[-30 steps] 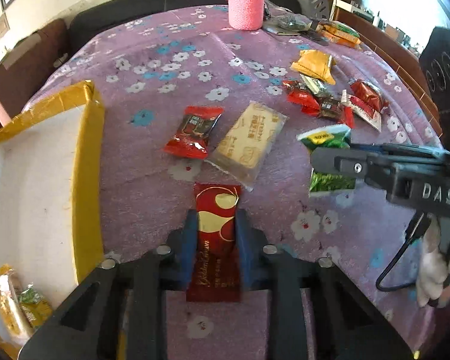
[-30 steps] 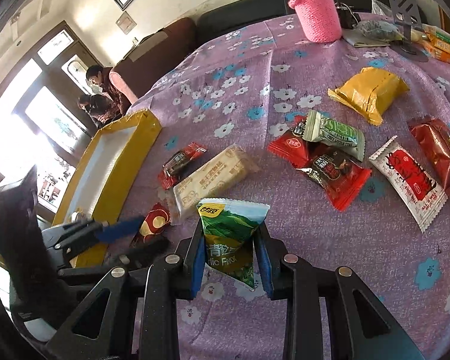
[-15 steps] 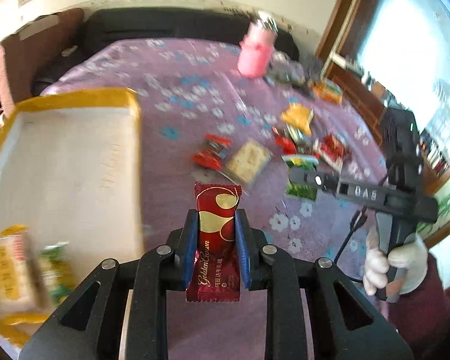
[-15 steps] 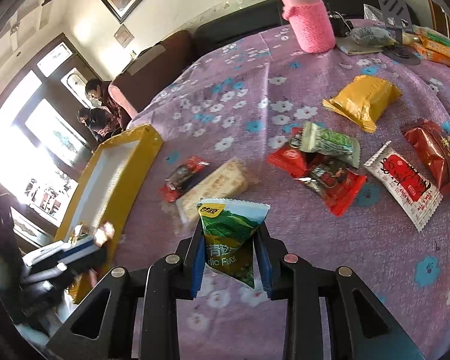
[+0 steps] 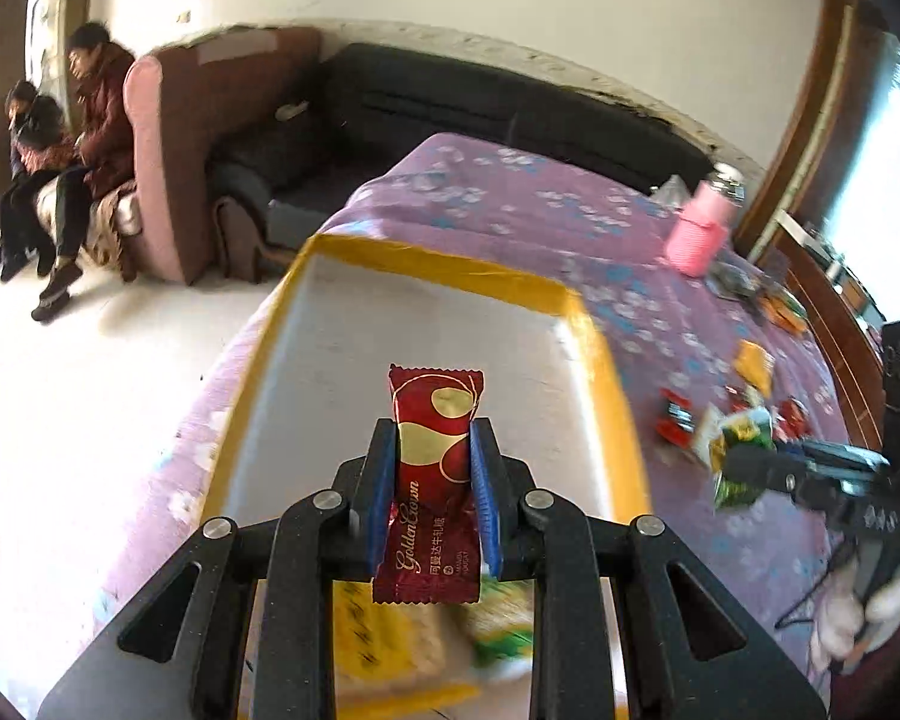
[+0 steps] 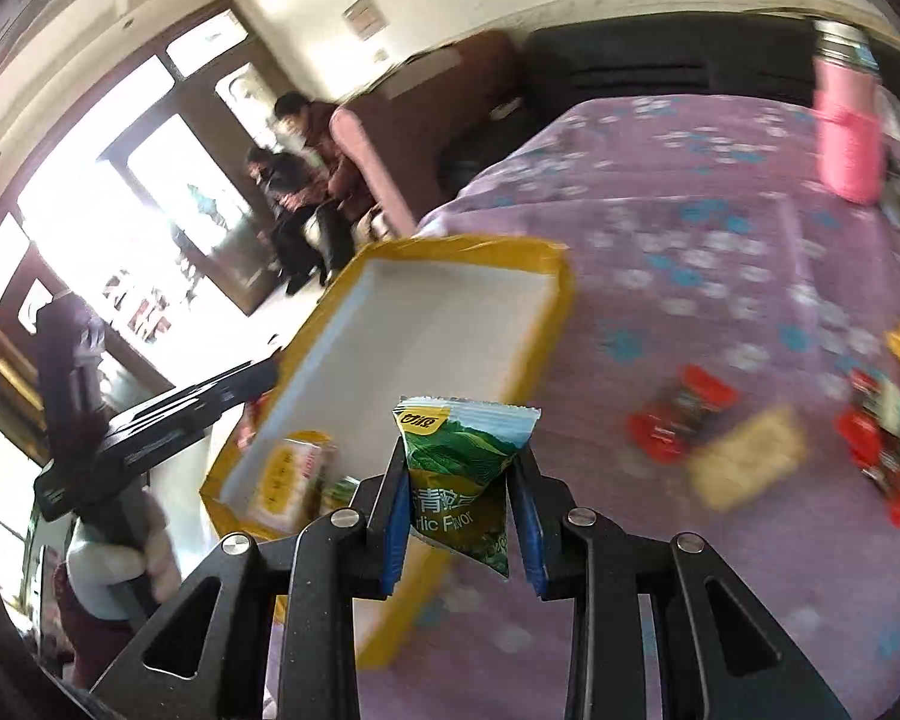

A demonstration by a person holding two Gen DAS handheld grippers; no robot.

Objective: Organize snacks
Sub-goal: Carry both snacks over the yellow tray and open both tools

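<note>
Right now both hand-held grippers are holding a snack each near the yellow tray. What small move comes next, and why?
Probably lower the left hand-held gripper a little and open it. Its red packet is already over the tray, whose white floor shows beyond it, with snacks already at the near end. The right hand-held gripper, shut on the green packet, looks to be at the tray's edge, so it can follow.
</note>
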